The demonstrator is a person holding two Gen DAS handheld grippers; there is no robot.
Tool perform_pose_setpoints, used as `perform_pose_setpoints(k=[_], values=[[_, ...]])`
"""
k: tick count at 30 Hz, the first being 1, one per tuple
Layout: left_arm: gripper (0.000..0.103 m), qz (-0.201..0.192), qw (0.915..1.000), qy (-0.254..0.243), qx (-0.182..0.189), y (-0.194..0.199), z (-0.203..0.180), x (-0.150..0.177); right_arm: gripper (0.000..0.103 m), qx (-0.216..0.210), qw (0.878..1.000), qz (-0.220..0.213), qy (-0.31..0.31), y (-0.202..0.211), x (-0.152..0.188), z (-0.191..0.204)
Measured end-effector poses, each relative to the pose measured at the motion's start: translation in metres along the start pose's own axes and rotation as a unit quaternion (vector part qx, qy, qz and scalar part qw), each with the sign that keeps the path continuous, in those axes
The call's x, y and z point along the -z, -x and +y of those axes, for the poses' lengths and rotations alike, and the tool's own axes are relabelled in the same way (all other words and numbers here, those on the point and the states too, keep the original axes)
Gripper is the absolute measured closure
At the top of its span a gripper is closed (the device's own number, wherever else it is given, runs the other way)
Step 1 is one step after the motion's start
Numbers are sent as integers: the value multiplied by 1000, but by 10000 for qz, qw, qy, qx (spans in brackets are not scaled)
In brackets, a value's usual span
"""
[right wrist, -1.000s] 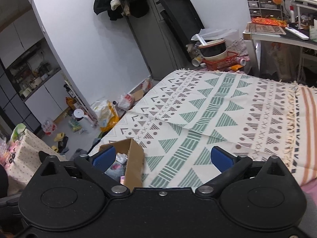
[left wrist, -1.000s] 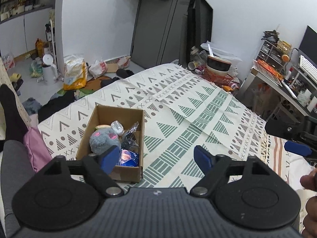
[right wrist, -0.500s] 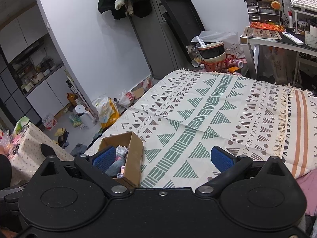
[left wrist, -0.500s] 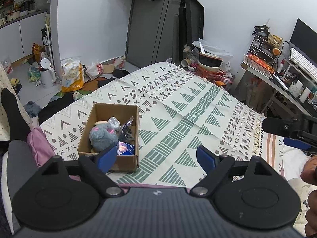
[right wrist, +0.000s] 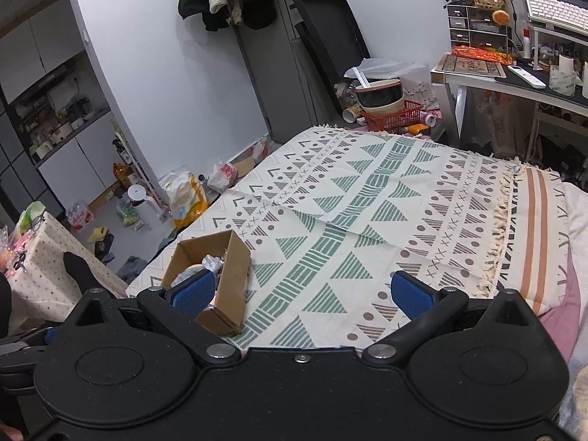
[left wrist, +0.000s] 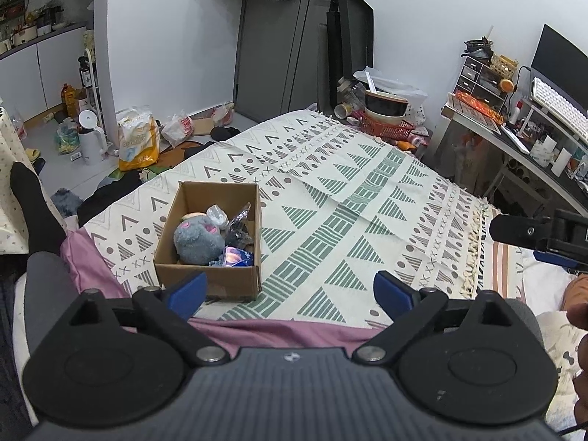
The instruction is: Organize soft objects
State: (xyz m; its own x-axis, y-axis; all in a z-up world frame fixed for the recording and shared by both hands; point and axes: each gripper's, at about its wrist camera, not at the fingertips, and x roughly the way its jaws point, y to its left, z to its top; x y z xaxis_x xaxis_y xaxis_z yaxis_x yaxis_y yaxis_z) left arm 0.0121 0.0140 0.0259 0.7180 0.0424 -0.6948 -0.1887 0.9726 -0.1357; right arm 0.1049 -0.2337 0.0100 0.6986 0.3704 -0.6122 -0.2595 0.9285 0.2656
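A cardboard box (left wrist: 209, 235) is seen standing on a patterned blanket (left wrist: 349, 220) spread over a bed, near the blanket's left edge. Inside the box a grey plush toy (left wrist: 196, 240) is lodged against the near wall, with a crumpled clear wrapper (left wrist: 217, 215) just behind it, a dark shiny packet (left wrist: 237, 229) to its right and a blue packet (left wrist: 235, 257) in the near right corner. The rest of the blanket, to the right of the box, is left bare.

The left gripper (left wrist: 290, 288) is held above the near edge of the bed, just in front of the box, its blue fingers spread wide with nothing between them. The right gripper (right wrist: 303, 290) is likewise held wide apart and empty, to the right of the box (right wrist: 217, 275); its tip is visible well to the right of the box in the left wrist view.

A red basket (left wrist: 386, 125) is seen on the floor beyond the far end of the blanket.
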Motion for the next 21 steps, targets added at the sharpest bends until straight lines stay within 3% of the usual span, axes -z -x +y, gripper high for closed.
perform_pose_setpoints(k=[21], values=[[4,18,9999,99,-132,21,3,14,0,-273,9990,91,350,19,19,5]])
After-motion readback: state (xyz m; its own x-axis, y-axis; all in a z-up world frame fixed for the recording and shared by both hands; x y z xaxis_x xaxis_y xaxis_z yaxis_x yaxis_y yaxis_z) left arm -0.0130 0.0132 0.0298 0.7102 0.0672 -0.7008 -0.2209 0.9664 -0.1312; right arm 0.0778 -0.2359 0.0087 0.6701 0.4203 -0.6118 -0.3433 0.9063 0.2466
